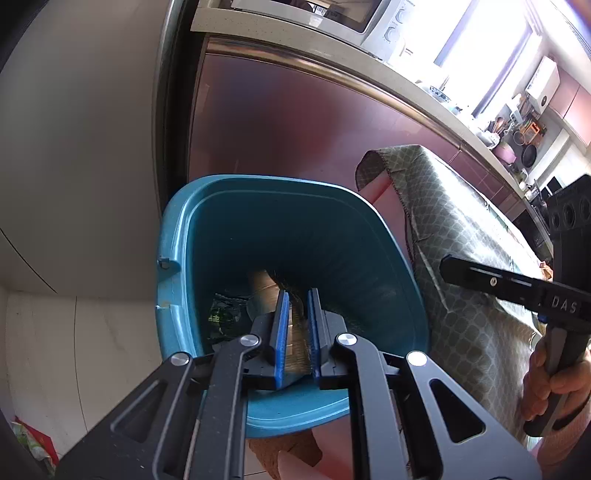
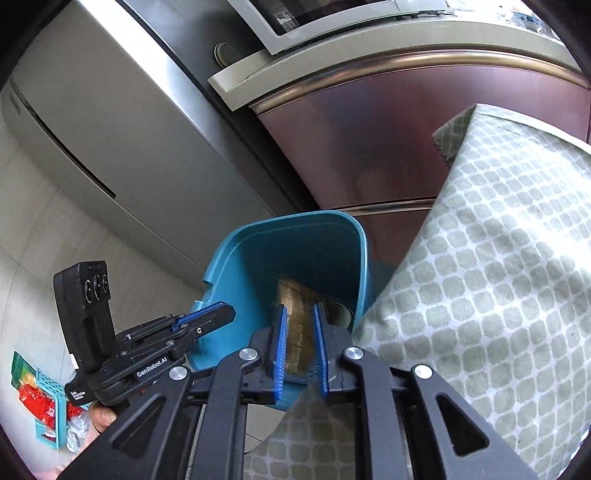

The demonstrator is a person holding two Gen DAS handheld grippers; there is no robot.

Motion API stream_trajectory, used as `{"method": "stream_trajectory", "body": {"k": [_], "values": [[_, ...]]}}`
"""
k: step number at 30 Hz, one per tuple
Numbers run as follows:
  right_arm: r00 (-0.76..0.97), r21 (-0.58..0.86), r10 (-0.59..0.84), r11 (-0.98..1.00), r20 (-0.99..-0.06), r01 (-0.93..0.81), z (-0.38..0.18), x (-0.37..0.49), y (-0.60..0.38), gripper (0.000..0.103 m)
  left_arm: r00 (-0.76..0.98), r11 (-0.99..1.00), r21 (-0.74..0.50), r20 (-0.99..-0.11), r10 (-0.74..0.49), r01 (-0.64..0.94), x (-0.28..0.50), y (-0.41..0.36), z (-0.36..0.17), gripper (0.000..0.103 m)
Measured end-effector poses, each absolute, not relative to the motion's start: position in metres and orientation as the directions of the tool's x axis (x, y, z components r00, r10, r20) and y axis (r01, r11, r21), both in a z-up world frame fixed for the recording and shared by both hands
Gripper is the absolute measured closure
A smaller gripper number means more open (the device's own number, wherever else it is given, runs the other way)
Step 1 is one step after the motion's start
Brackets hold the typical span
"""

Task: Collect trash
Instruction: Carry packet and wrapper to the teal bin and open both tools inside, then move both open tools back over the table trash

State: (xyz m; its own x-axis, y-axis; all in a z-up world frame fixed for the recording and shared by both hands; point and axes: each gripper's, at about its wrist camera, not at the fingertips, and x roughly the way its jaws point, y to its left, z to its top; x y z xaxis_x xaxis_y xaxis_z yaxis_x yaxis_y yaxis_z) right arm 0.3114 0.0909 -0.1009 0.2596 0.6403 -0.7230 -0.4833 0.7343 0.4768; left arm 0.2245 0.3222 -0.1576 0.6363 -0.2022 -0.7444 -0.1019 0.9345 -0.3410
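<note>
A teal plastic bin [image 1: 173, 236] stands on the floor beside the cloth-covered table; it also shows in the right wrist view [image 2: 236, 258]. A brown-gold piece of trash [image 1: 264, 282] lies inside it, with a dark green wrapper [image 1: 221, 317] beside. My left gripper [image 1: 295, 299] hovers over the bin's mouth, jaws a narrow gap apart, nothing held; it shows from the side in the right wrist view [image 2: 207, 314]. My right gripper [image 2: 300, 314] is above the bin's near edge, jaws slightly apart and empty, the brown trash [image 2: 295, 295] seen between them; its body shows in the left wrist view [image 1: 517, 288].
A green patterned tablecloth [image 2: 498, 258] hangs right of the bin. A maroon cabinet [image 1: 295, 122] and a grey fridge [image 2: 92, 122] stand behind. A small teal basket [image 2: 48, 413] with red packets lies on the floor at left. A microwave [image 1: 332, 14] sits on the counter.
</note>
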Motion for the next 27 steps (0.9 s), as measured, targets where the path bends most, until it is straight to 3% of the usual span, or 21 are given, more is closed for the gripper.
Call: {"method": "stream_trajectory", "body": {"k": [7,16,27], "values": [[0.276,0.508,0.688,0.698,-0.671,-0.505,-0.087,0.286,0.058,0.084,0.673,0.939,-0.340,-0.706,-0.222,-0.047,0.210,0.303,-0.136,0.092],[0.381,0.490,0.715,0.687,-0.586,-0.536,-0.043,0.231,-0.021,0.073,0.711,0.914,-0.355,-0.591,-0.381,0.194,0.193,0.225,-0.085,0.080],[0.575,0.506,0.619,0.780,-0.535,-0.368,-0.031,0.168,-0.161,0.071,0.605,0.828,-0.339,-0.566,-0.559,0.447,0.186,0.092,-0.063,0.078]]}}
